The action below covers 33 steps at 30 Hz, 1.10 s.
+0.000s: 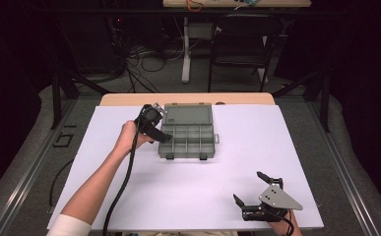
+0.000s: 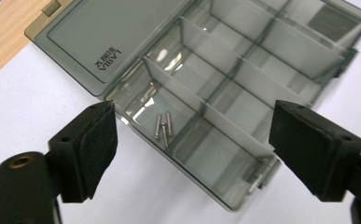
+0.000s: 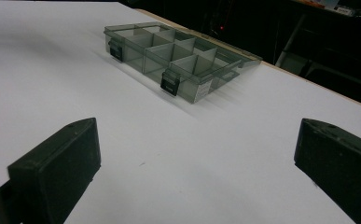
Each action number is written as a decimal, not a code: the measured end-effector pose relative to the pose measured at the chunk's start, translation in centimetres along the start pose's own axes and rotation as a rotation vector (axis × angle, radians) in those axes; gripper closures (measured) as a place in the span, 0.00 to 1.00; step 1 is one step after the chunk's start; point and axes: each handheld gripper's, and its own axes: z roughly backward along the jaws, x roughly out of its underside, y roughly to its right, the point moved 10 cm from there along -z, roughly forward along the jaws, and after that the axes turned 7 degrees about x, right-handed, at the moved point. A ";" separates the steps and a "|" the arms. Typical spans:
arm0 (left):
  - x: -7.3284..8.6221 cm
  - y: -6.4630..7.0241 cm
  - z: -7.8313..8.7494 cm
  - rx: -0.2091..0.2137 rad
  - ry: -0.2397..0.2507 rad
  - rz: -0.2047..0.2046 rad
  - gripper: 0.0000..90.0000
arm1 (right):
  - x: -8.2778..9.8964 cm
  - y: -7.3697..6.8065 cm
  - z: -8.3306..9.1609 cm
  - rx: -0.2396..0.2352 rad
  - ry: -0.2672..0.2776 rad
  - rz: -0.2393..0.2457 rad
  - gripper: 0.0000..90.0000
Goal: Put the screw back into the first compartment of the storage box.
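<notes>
Screws (image 2: 163,126) lie loose in the corner compartment of the open organizer box (image 2: 225,88), directly below and between your left gripper (image 2: 192,140), whose jaws stand apart with nothing in them. Your right gripper (image 1: 258,191) rests with jaws spread wide (well away from the box). Risk: lowering your left gripper could catch a compartment wall, shifting the box and scattering the screws.

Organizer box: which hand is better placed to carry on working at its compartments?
Left. The left gripper hangs with jaws open right over the organizer box, above the compartment holding three small screws. The right gripper rests open near the table's front edge, well apart from the box.
</notes>
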 end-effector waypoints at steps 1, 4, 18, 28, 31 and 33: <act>0.1 0.2 0.2 0.007 0.008 -0.004 0.16 | 0.0 0.0 -0.1 0.001 0.003 0.003 0.00; 0.6 0.8 1.0 0.006 0.035 -0.013 0.13 | 0.0 0.0 -0.1 0.001 0.004 0.001 0.00; 3.7 3.9 4.0 0.008 0.119 -0.044 0.01 | 0.0 0.0 -0.1 0.000 0.002 0.002 0.00; 6.4 5.8 5.3 0.000 0.172 -0.053 0.00 | 0.0 0.0 -0.1 0.002 0.001 0.003 0.00; 7.5 6.4 5.7 -0.006 0.194 -0.053 0.00 | 0.0 0.0 -0.1 0.002 0.001 0.003 0.00; 8.2 6.7 6.0 -0.012 0.205 -0.052 0.00 | 0.0 0.0 -0.1 0.002 0.001 0.003 0.00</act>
